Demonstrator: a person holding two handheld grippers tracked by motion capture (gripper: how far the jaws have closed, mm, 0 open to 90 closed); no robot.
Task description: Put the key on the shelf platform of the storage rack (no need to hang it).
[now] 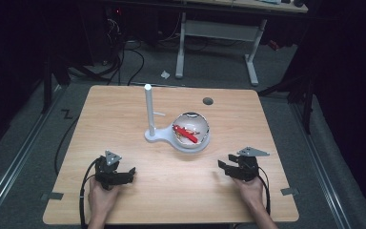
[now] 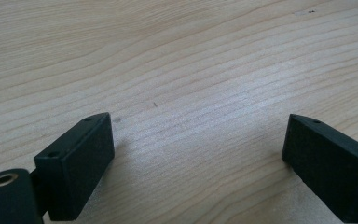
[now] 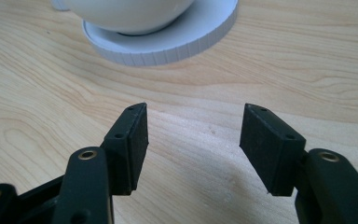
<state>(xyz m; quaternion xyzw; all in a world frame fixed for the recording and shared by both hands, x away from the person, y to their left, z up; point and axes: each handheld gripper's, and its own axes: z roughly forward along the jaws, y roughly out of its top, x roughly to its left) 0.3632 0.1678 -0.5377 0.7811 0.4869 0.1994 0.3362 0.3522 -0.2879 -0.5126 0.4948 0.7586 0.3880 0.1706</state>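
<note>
A white bowl (image 1: pixel 190 130) sits on a round white base (image 1: pixel 195 145) near the table's middle, with red pieces (image 1: pixel 186 133) lying inside it. A white upright post (image 1: pixel 149 112) rises from the same base at the bowl's left. My left gripper (image 1: pixel 132 172) rests low over the near left of the table; its jaws stand wide apart over bare wood (image 2: pixel 196 140). My right gripper (image 1: pixel 221 165) is at the near right, jaws apart with nothing between them (image 3: pixel 193 144). The bowl's underside (image 3: pixel 126 14) and its ribbed base (image 3: pixel 168 44) lie just ahead of it.
The wooden table (image 1: pixel 171 191) has a dark round hole (image 1: pixel 208 101) near its far edge. Two small grey tabs (image 1: pixel 51 196) (image 1: pixel 289 192) stick out at the near corners. Beyond the table stand a white desk frame (image 1: pixel 219 33) and cables on the floor.
</note>
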